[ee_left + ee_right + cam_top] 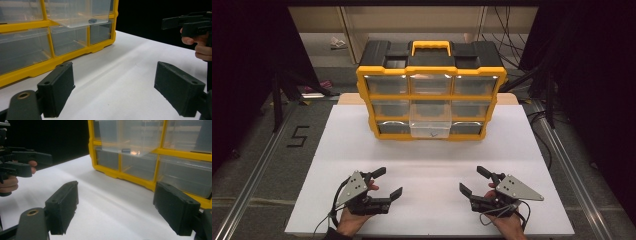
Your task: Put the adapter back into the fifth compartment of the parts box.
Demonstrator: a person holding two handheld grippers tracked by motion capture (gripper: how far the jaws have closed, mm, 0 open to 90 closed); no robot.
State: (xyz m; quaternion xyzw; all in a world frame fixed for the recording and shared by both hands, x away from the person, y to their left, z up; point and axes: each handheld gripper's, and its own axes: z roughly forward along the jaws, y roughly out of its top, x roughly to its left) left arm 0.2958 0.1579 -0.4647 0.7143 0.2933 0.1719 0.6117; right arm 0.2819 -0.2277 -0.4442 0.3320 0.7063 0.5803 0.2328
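Observation:
A yellow and black organizer (430, 75) with clear drawers stands at the back of the white table (362, 150). Its centre drawer (430, 120) in the middle row is pulled out, and a small dark part (432, 133) lies on its floor. The same part (92, 20) (125, 150) also lies in the drawer in both gripper views. My left gripper (391, 181) (117, 87) rests open near the front left, nothing between its jaws. My right gripper (471, 179) (117, 210) rests open near the front right, also empty. Both point toward the organizer, well short of it.
Bare white tabletop lies between the grippers and the organizer. Metal rails (257, 165) run along both sides of the table, and cables (512, 50) lie on the floor behind. The other drawers (387, 85) are pushed in and look empty.

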